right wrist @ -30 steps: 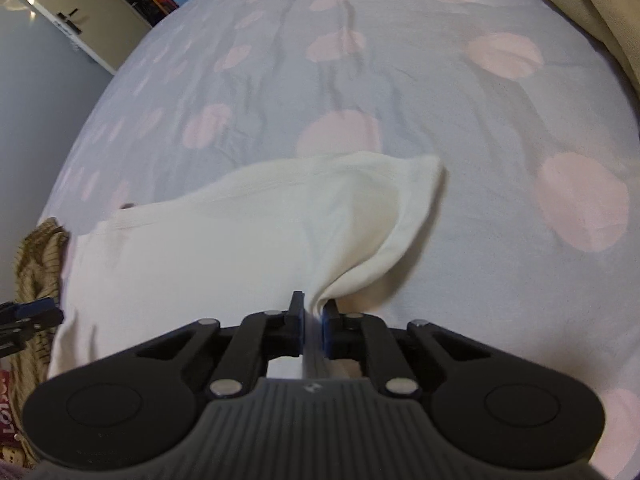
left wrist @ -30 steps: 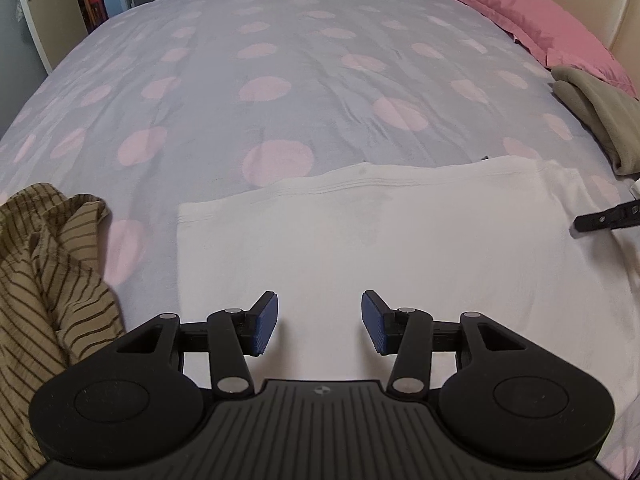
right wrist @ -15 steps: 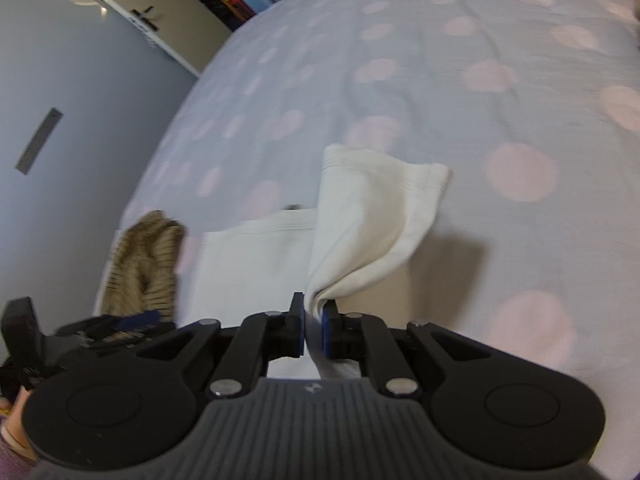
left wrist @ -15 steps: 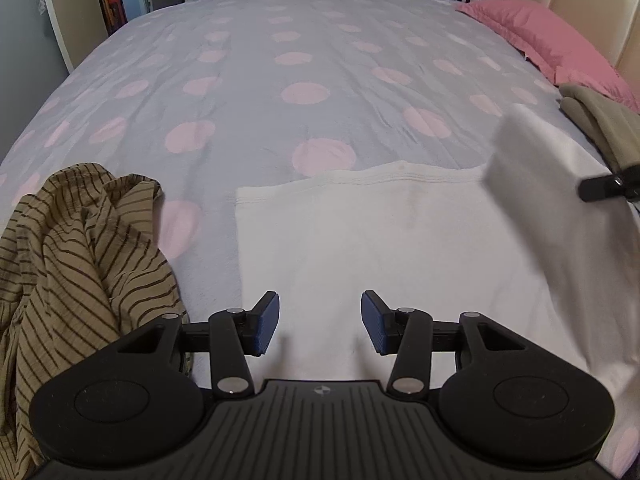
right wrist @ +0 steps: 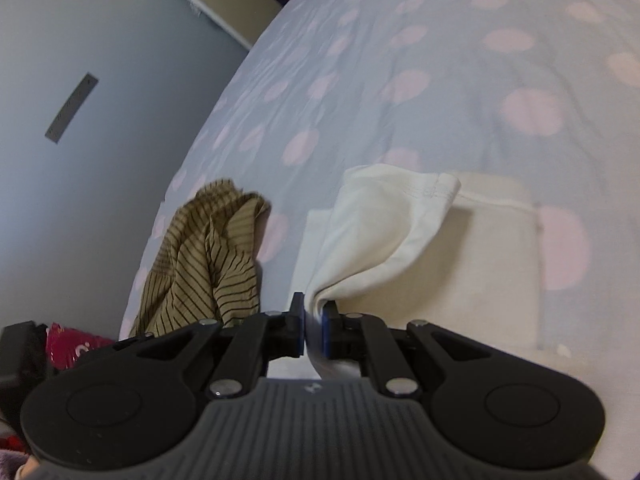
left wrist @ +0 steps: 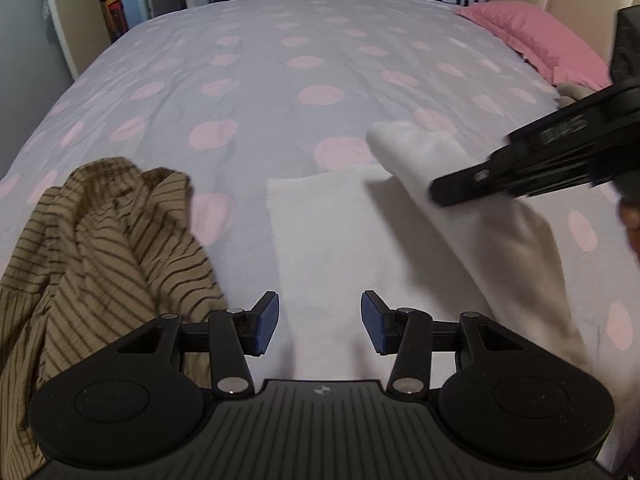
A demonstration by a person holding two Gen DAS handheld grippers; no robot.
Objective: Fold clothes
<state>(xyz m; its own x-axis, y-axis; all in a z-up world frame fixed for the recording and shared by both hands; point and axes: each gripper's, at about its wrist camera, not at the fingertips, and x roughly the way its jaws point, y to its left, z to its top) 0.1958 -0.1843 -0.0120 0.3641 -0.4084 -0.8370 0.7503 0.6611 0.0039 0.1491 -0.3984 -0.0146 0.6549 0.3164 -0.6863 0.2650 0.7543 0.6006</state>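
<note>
From the left wrist, the left gripper [left wrist: 320,322] hangs with jaws apart and empty over the white garment [left wrist: 344,248] on the bed [left wrist: 280,80]; nothing pins the cloth, so it may drag sideways, and the striped garment [left wrist: 100,248] lies just beside. From the right wrist, the right gripper [right wrist: 313,330] is clamped on a lifted corner of the white garment [right wrist: 384,236], a thin pinch that could slip out mid-fold.

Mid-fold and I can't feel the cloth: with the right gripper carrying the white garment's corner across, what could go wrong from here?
1. The right gripper pinches only a small bunch of the white garment; it may slip out.
2. The left gripper hangs open above the flat part, pinning nothing, so the whole piece may drag.
3. The striped garment lies close beside it and could get caught.
</note>
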